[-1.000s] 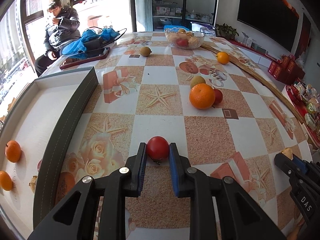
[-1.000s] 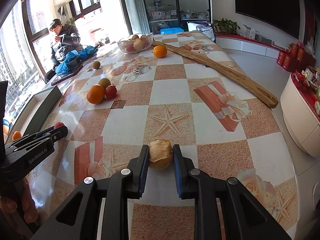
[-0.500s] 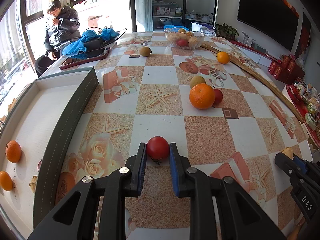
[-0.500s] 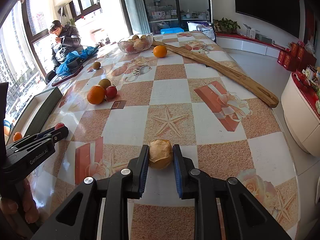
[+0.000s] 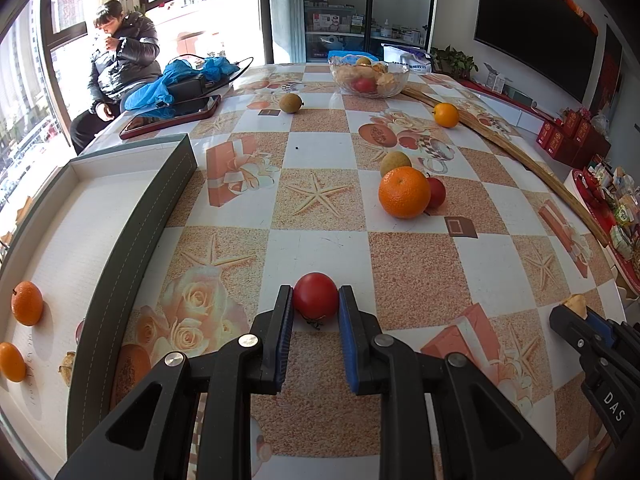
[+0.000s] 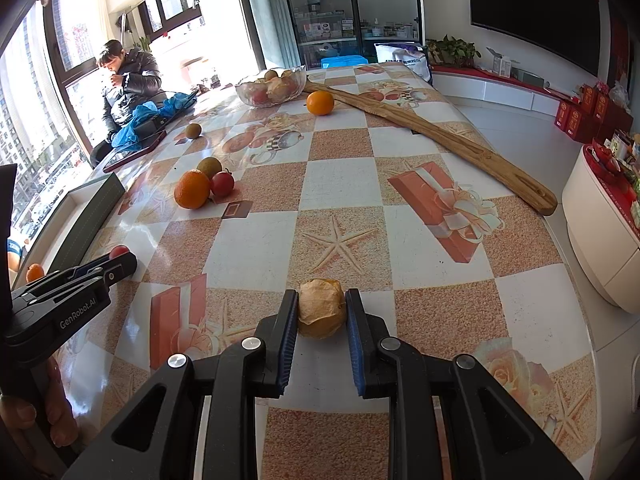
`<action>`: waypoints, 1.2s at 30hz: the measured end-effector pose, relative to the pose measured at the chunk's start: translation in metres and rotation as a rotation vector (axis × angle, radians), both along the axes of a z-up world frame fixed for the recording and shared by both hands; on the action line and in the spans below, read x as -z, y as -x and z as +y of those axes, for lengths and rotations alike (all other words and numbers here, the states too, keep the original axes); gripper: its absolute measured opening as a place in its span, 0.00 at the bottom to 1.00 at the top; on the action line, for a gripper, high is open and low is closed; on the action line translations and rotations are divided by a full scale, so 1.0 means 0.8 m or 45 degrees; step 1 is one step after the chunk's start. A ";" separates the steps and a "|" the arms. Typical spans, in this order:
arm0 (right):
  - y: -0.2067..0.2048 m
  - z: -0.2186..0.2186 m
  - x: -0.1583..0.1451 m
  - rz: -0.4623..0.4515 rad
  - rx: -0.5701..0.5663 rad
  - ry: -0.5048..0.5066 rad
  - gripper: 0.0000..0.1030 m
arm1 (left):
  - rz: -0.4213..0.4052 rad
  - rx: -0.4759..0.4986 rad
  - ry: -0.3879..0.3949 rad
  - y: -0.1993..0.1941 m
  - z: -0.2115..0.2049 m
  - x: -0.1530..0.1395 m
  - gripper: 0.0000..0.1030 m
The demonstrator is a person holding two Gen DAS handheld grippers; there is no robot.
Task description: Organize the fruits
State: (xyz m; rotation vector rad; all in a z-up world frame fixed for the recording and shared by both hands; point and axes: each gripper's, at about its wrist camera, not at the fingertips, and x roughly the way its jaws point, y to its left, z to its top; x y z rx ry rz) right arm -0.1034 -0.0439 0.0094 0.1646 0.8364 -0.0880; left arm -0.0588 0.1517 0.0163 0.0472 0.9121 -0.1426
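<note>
My left gripper (image 5: 315, 303) is shut on a small red fruit (image 5: 315, 295) just above the patterned table. My right gripper (image 6: 321, 309) is shut on a tan papery-husked fruit (image 6: 321, 307) near the table's front edge. A white tray with a grey rim (image 5: 132, 236) lies to the left and holds two small oranges (image 5: 26, 303) and a husked fruit (image 5: 67, 368). A large orange (image 5: 404, 192), a red fruit (image 5: 437, 192) and a brownish-green fruit (image 5: 394, 162) sit together mid-table. The left gripper also shows in the right wrist view (image 6: 116, 260).
A glass bowl of fruit (image 5: 370, 78) stands at the far end. A lone orange (image 5: 445, 114) and a brown fruit (image 5: 290, 103) lie near it. A long wooden board (image 6: 440, 136) runs along the right side. A person (image 5: 120, 60) sits at the far left by a phone (image 5: 172, 116).
</note>
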 end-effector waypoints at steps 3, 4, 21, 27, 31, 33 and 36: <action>0.000 0.000 0.000 0.000 0.000 0.000 0.23 | 0.000 0.000 0.000 0.000 0.000 0.000 0.24; 0.000 0.000 0.000 0.000 0.000 0.000 0.23 | 0.000 0.000 0.000 0.000 0.000 0.000 0.24; 0.000 0.000 0.000 0.000 -0.001 0.001 0.23 | 0.000 0.000 -0.001 0.000 0.000 0.000 0.24; 0.000 0.001 0.000 0.002 -0.001 0.006 0.23 | 0.000 0.000 0.002 0.001 0.000 0.000 0.24; -0.001 0.005 0.000 0.010 -0.004 0.034 0.23 | 0.002 0.005 0.001 0.004 -0.001 0.000 0.24; -0.002 0.007 0.000 0.016 -0.007 0.052 0.23 | 0.006 0.015 0.015 0.009 0.001 0.000 0.24; -0.005 0.012 0.000 0.035 -0.021 0.095 0.23 | 0.013 0.046 0.035 0.026 0.005 -0.001 0.24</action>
